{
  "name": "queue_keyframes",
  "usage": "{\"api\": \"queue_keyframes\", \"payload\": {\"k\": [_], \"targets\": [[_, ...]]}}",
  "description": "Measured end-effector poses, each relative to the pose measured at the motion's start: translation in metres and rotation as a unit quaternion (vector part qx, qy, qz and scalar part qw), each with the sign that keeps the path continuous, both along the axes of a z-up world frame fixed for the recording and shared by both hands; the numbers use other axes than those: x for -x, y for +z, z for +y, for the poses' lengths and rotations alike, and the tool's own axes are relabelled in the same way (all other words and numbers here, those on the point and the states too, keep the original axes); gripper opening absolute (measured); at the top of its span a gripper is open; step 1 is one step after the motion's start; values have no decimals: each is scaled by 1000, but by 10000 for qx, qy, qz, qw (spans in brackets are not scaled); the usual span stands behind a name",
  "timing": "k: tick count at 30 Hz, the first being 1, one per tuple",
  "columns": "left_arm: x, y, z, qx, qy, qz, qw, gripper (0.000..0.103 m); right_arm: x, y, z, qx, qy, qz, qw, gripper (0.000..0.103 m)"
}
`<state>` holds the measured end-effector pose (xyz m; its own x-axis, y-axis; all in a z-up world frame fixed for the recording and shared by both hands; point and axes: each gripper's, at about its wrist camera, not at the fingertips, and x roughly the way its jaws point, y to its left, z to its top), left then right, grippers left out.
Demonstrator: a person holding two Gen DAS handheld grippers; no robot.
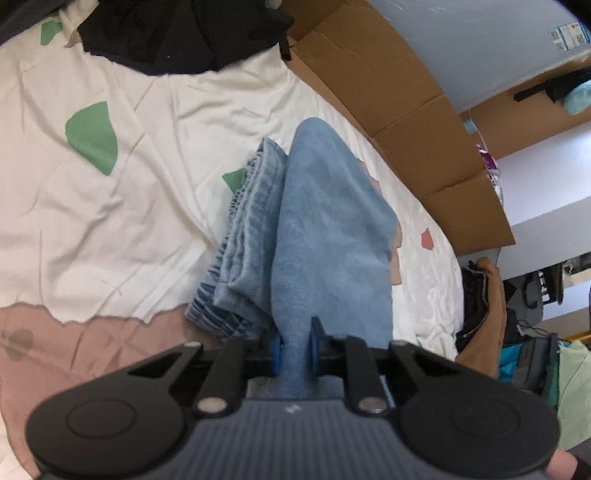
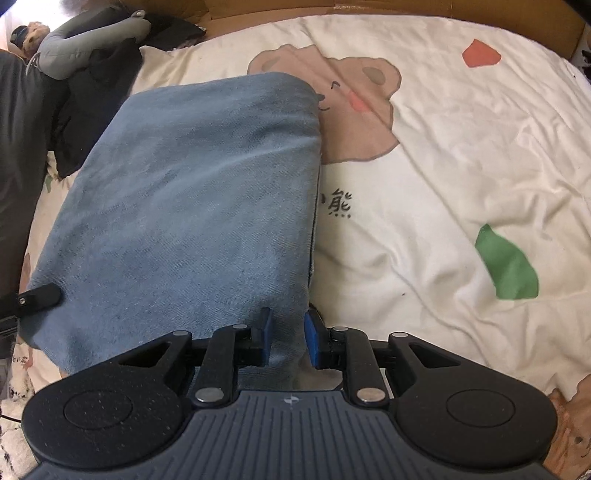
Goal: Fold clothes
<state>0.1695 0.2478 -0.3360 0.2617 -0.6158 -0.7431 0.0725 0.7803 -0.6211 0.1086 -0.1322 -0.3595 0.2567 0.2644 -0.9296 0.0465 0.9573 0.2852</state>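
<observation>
Cream bedsheet (image 2: 461, 177) with a cartoon bear print, green and red patches covered the bed and filled most of both views. Cardboard panels (image 1: 399, 110) stood along the bed edge, ahead and right of the left gripper. A blue towel-like cloth (image 2: 192, 206) lay spread on the sheet ahead and left of the right gripper, its right edge running straight back to that gripper's fingers. In the left wrist view the same blue cloth (image 1: 332, 236) rose in a draped peak straight ahead of the left gripper. Folded light-blue denim (image 1: 243, 251), likely jeans, sat just left of the cloth, touching it, on the sheet. Black clothing (image 1: 177, 33) was piled far ahead and left of the left gripper; a grey stuffed item (image 2: 88, 40) lay on dark clothes far ahead and left of the right gripper.

Left gripper (image 1: 295, 350) pinched a bunched fold of the blue cloth between its blue pads (image 1: 276, 350), jaws nearly together. Right gripper (image 2: 287, 339) had its blue pads (image 2: 312, 339) pressed on the near edge of the cloth, fabric filling the narrow gap. A black finger of the left gripper (image 2: 37, 295) showed at the cloth's near-left corner, far left of the right gripper.
</observation>
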Motion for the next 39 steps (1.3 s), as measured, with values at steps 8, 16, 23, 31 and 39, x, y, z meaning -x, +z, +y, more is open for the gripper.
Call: {"api": "queue_keyframes", "payload": {"k": [8,16,23,31,39], "targets": [[-5,-20,8,-117,34,79,9999,15,26,-12,18,16,193,94,9998,18],[4,-17,14,-384,-74,9,9992,16,23,-14,11,-126,192,395,9990,17],[1,5,21,-623,-101,-48,9980,17,8,3,-2,-21,277,146,9995,19],[-27,25,21,-893,-24,-428,9951,15,-14,6,-11,-125,40,-169,9998,20],[-66,21,-9,-545,-122,-819,9951,32,-41,-2,-17,-166,-46,-506,9986,20]]}}
